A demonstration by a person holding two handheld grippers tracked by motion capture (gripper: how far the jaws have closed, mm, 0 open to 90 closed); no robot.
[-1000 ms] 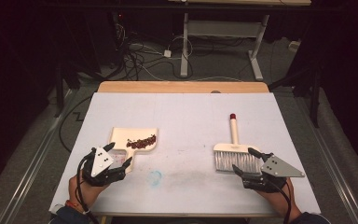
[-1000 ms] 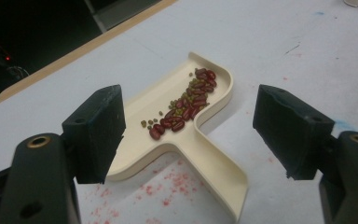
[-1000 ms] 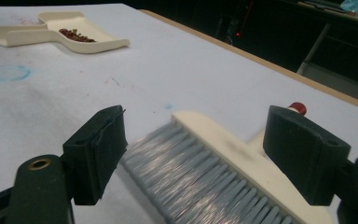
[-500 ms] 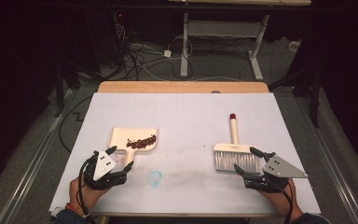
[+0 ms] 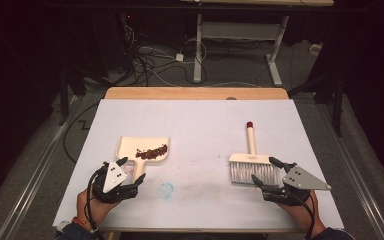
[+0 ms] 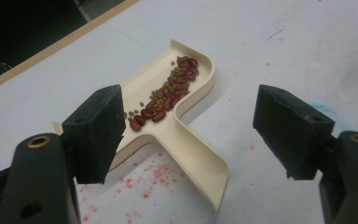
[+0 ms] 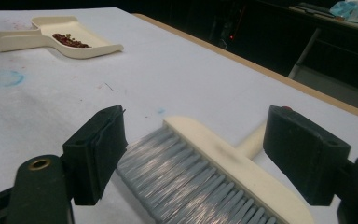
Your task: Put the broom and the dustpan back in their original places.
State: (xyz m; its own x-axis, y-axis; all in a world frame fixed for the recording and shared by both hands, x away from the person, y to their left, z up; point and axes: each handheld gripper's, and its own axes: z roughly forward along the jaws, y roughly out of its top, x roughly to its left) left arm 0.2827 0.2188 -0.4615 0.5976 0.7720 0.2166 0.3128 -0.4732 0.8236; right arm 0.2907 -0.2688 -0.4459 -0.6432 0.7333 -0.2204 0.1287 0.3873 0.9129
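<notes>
Both hands unmoved, tools open

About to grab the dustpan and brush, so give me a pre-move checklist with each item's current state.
1. Left gripper open, jaws either side of the dustpan handle: ok, pads not touching it.
2. Right gripper open in front of the brush: ok, nothing gripped.
3. Beans inside the dustpan: ok, piled near its back wall, none spilled.
4. Dustpan flat on the table: ok.
5. Brush lying flat, bristles toward the person: ok.
6. Right pads lined up on the brush's handle: not ok, they face the bristle head.
</notes>
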